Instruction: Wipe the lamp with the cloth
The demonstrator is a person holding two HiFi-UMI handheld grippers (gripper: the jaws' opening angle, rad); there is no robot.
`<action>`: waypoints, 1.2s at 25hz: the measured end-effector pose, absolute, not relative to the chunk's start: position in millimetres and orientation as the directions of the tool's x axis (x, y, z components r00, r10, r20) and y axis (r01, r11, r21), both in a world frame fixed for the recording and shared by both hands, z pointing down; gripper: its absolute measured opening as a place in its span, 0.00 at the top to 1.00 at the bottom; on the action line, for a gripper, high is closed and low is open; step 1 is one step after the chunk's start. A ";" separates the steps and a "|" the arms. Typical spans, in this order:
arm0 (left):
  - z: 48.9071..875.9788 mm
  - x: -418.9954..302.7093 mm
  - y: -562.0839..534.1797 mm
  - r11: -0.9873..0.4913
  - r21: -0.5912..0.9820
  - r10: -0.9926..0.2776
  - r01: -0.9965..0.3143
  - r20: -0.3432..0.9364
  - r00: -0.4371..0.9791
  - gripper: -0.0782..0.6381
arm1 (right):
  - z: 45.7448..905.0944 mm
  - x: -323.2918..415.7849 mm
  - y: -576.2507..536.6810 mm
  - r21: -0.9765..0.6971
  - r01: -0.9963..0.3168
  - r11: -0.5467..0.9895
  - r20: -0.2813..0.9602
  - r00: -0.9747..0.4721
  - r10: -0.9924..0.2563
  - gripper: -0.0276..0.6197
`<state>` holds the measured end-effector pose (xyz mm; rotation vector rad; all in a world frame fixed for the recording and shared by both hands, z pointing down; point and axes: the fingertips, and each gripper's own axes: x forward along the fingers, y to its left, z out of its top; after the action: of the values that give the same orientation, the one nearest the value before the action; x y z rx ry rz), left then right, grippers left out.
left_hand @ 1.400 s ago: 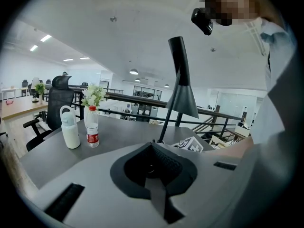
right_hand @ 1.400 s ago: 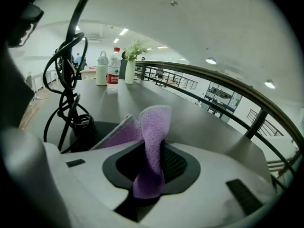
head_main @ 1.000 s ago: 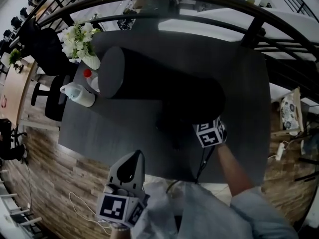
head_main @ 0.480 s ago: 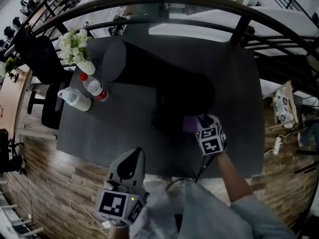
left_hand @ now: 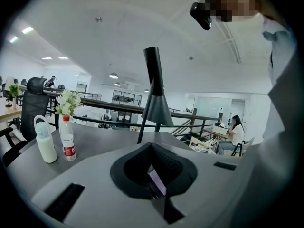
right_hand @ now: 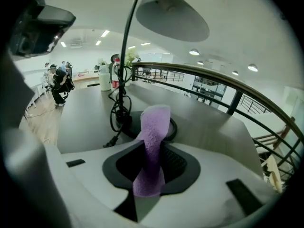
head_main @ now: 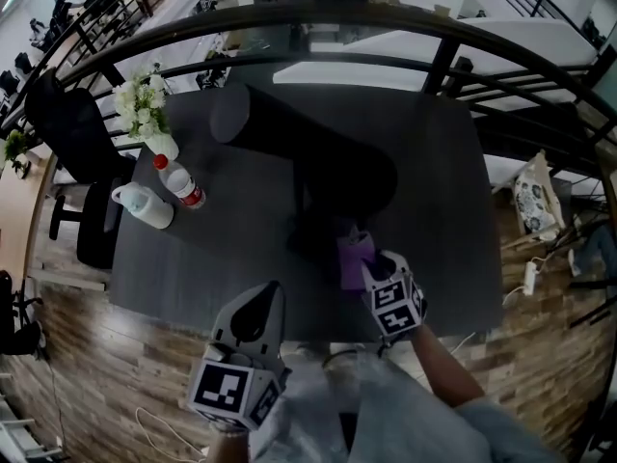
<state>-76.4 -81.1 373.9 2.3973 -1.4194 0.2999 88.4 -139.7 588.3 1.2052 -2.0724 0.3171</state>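
Observation:
The black lamp (head_main: 328, 162) stands mid-table and looks large from above; its base (right_hand: 142, 123) sits just beyond my right jaws, and its shade (right_hand: 172, 14) hangs overhead. My right gripper (head_main: 374, 266) is shut on the purple cloth (head_main: 351, 256), which sticks up from the jaws (right_hand: 153, 141) near the lamp's base. My left gripper (head_main: 258, 302) is held at the table's near edge, jaws together with nothing in them. In the left gripper view the lamp (left_hand: 155, 99) rises beyond the left gripper (left_hand: 154, 184).
A red-capped bottle (head_main: 179, 181), a white jug (head_main: 143, 205) and a vase of white flowers (head_main: 145, 114) stand at the table's left. A black cable (right_hand: 116, 113) coils by the lamp's base. A dark railing (head_main: 386, 17) runs behind the table; an office chair (head_main: 72, 128) stands left.
My right gripper has drawn back toward me from under the lamp's shade, and the purple cloth now shows in its jaws. The left gripper has barely moved.

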 end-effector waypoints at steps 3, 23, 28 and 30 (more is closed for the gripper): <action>368.3 -72.7 -79.9 -0.462 0.180 -0.804 -0.869 0.330 0.495 0.88 | 556.5 79.0 -127.6 0.120 -0.835 0.537 0.635 -0.351 -0.688 0.82; 339.6 -46.8 -90.3 -0.558 0.142 -0.769 -0.818 0.283 0.573 0.88 | 370.2 71.7 -95.8 0.106 -0.871 0.479 0.289 -0.434 -0.853 0.82; 337.3 -40.8 -94.9 -0.571 0.136 -0.767 -0.810 0.263 0.585 0.88 | 356.2 74.7 -93.5 0.086 -0.881 0.465 0.256 -0.432 -0.865 0.82; 338.3 -39.9 -96.0 -0.571 0.135 -0.766 -0.810 0.265 0.585 0.88 | 353.7 76.4 -92.3 0.087 -0.882 0.463 0.254 -0.430 -0.867 0.82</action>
<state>-39.9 -96.0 338.3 2.5744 -1.3043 0.2588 76.4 -92.3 353.7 1.5020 -2.4522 0.0860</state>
